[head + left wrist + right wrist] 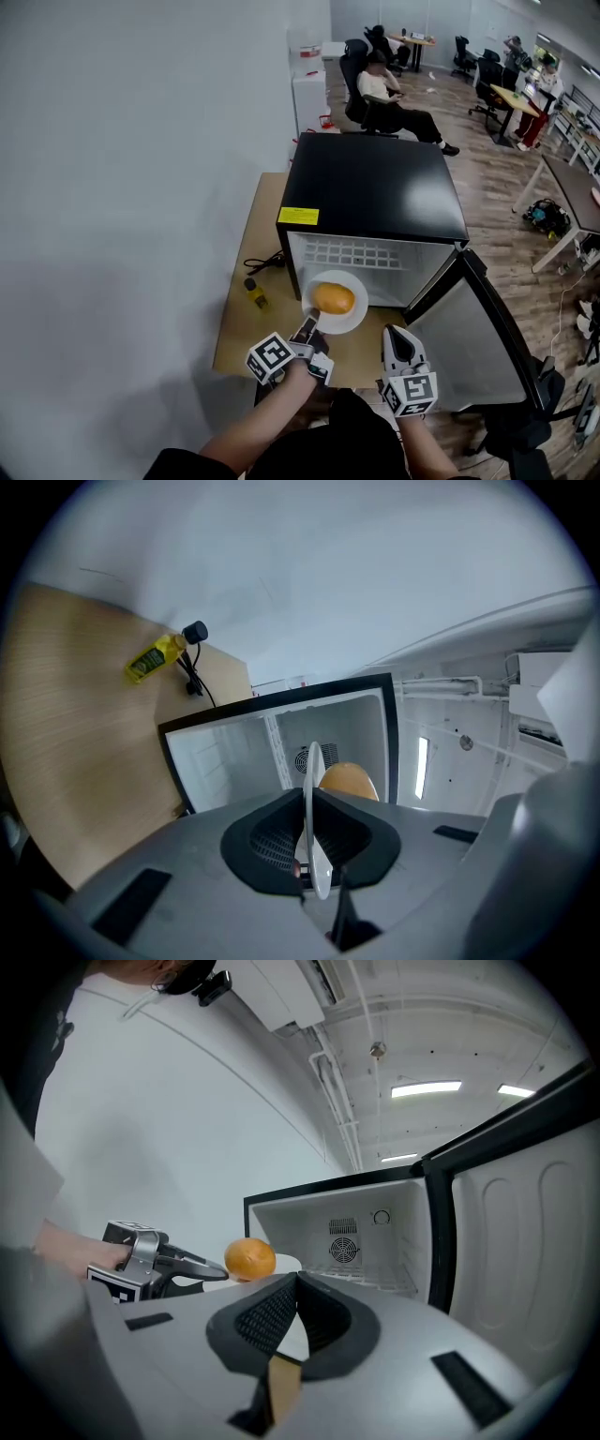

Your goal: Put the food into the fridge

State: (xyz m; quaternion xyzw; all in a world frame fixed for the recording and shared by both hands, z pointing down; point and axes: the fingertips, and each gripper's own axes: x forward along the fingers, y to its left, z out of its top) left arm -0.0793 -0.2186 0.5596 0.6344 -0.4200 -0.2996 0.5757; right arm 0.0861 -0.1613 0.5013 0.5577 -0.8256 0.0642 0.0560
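Note:
A round orange food item (334,298) lies on a white plate (354,320), held just in front of the open black mini fridge (375,187). My left gripper (307,328) is shut on the plate's near rim. In the left gripper view the plate (314,761) stands edge-on between the jaws, with the food (349,780) behind it. My right gripper (401,339) hovers to the right of the plate, jaws shut on nothing. In the right gripper view the food (249,1258) and left gripper (211,1269) show left of the fridge's white inside (356,1232).
The fridge door (478,328) swings open to the right. A yellow bottle (255,293) and a black cable (265,262) lie on the wooden table (246,328) left of the fridge. A wall runs along the left. People sit at desks far behind.

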